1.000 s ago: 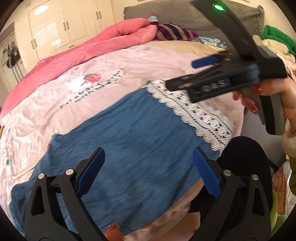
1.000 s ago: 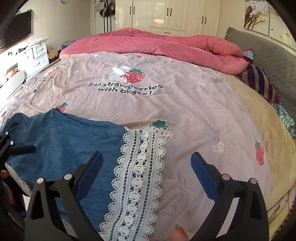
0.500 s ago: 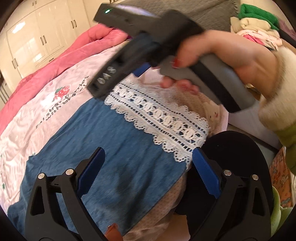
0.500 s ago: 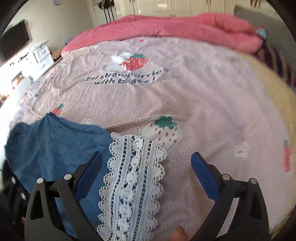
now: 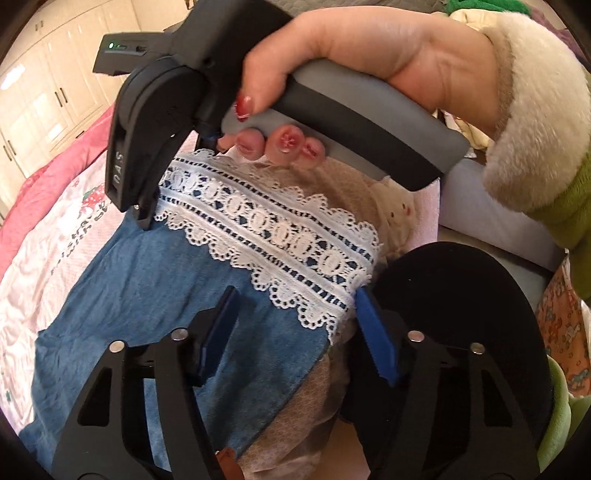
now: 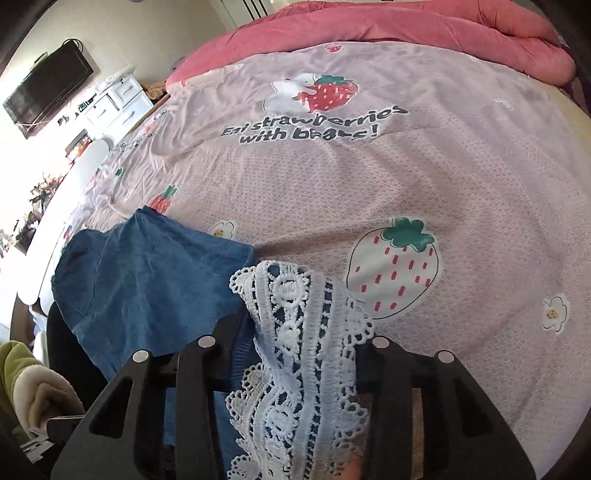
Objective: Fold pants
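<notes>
Blue denim pants (image 5: 147,295) with a white lace hem (image 5: 273,236) lie flat on a pink strawberry bedspread (image 6: 369,184). In the left wrist view my left gripper (image 5: 295,325) is half closed around the near corner of the lace hem, with the cloth between its blue pads and a gap still showing. The right gripper body (image 5: 155,122), held by a hand, sits at the far end of the hem. In the right wrist view my right gripper (image 6: 295,347) is shut on the bunched lace hem (image 6: 295,332), and the denim (image 6: 147,288) lies to its left.
A rolled pink duvet (image 6: 406,33) lies along the far side of the bed. A dresser and a wall TV (image 6: 48,88) stand at the left. A black rounded object (image 5: 461,314) sits at the bed's edge, and piled clothes (image 5: 469,14) lie beyond.
Both grippers moved down onto the lace hem. The right jaws went from wide open to shut on the lace. The left jaws narrowed around the hem's near corner.
</notes>
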